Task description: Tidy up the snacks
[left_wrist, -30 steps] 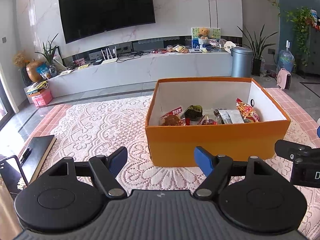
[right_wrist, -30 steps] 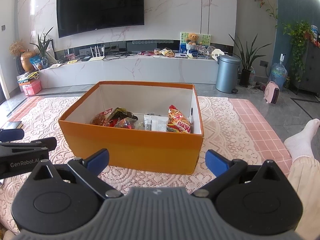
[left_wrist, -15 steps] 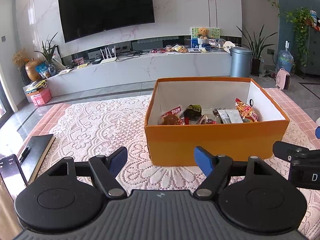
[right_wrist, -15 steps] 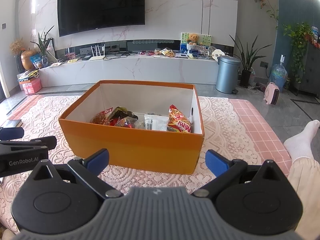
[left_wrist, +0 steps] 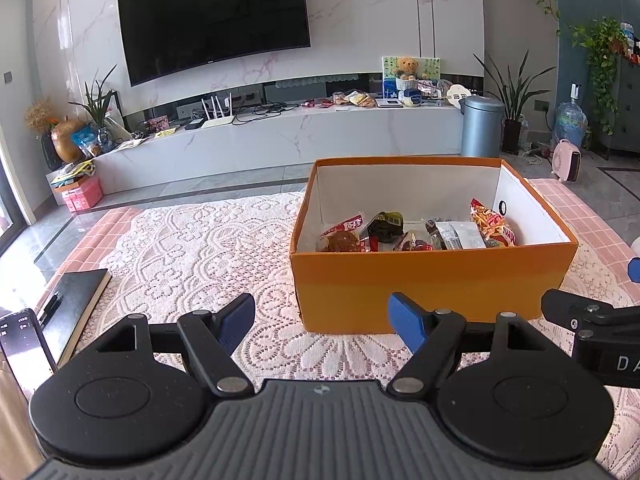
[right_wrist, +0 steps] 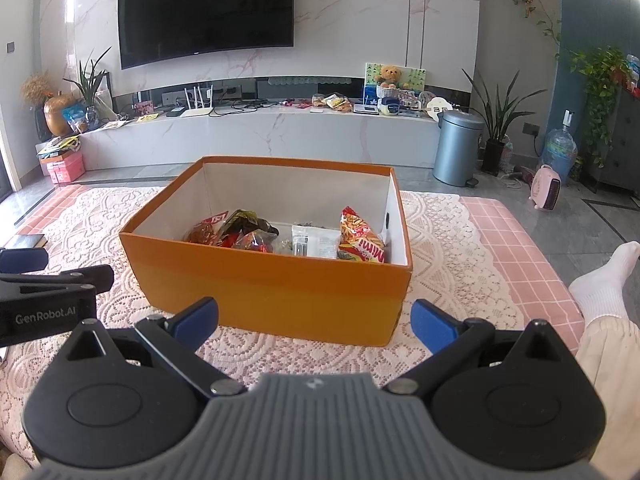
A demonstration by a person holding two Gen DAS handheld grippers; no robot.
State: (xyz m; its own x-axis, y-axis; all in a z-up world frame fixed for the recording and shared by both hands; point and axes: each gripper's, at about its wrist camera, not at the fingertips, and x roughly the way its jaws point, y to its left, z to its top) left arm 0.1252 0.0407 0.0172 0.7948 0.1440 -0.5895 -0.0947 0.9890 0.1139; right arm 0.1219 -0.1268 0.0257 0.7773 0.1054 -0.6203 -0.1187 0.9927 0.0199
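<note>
Little is shifting between the earlier frames and this one: both hand-held grippers are hovering almost exactly where they were a second ago, drifting only slightly, with the box sitting marginally lower in each view.

Nearest the cameras, the left gripper (left_wrist: 322, 322) is hanging with its blue-padded jaws spread apart and nothing between them, poised just short of the box's front wall. Beside it, the right gripper (right_wrist: 314, 320) is likewise standing wide apart and empty, lined up squarely on the same wall; each tool is showing at the edge of the other's view.

Under them, a white lace cloth (left_wrist: 192, 252) is covering a pink checked mat (right_wrist: 516, 256), and nothing edible appears to be lying loose on it. A black notebook (left_wrist: 74, 308) and a phone are resting at the far left, and a white-socked foot (right_wrist: 600, 280) is stretching in from the right.

Just beyond the fingers, the orange cardboard box with white lining (right_wrist: 276, 296) is holding the task's goods: a red-and-yellow crinkled snack bag (right_wrist: 360, 242) propped against the right wall, a clear sachet (right_wrist: 314, 242) beside it, and dark and red packets (right_wrist: 236, 234) heaped toward the left. With everything gathered inside, the sorting looks essentially complete, which likely explains the idle, released tools.

Farther back, a marble media console (left_wrist: 280, 136) and a wall-mounted black television (left_wrist: 214, 16) are closing the scene.
</note>
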